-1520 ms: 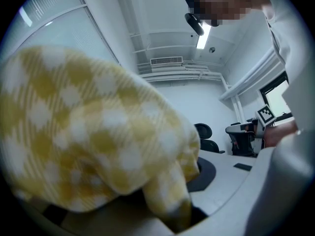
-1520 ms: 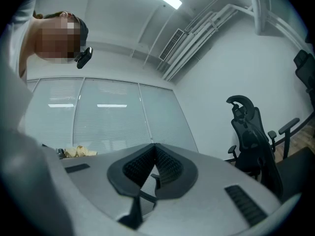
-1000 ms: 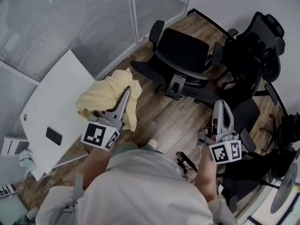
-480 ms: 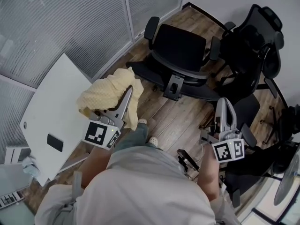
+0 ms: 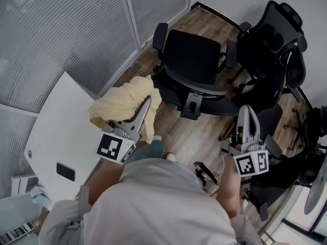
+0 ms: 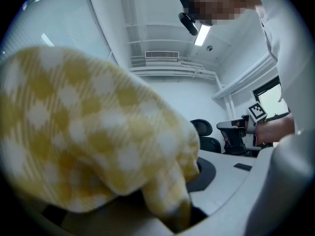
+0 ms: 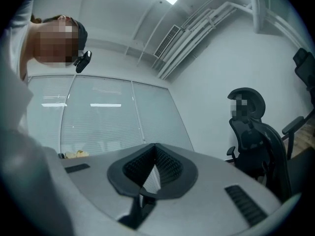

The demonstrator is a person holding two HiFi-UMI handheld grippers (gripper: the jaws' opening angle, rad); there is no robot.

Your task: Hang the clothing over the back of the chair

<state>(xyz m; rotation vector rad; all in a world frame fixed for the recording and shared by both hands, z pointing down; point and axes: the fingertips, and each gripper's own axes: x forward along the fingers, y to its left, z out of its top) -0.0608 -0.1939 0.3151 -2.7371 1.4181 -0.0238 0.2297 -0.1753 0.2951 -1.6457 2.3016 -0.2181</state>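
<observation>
A yellow checked garment (image 5: 122,103) is bunched around the tip of my left gripper (image 5: 148,100), which is shut on it; in the left gripper view the garment (image 6: 88,132) fills most of the picture and hides the jaws. Just right of the cloth stands a black office chair (image 5: 190,55) with its backrest (image 5: 204,89) toward me. My right gripper (image 5: 243,110) is shut with nothing in it and hovers to the right of that chair. In the right gripper view its black pads (image 7: 155,168) meet.
A white table (image 5: 56,131) with a dark phone (image 5: 66,171) on it stands at the left, before glass partitions with blinds (image 5: 61,29). More black chairs (image 5: 273,40) crowd the right side. Wood floor (image 5: 189,134) lies between me and the chair.
Both grippers have moved toward the black chair, the left one carrying the yellow garment closer to its armrest. The table has slid back in the view.
</observation>
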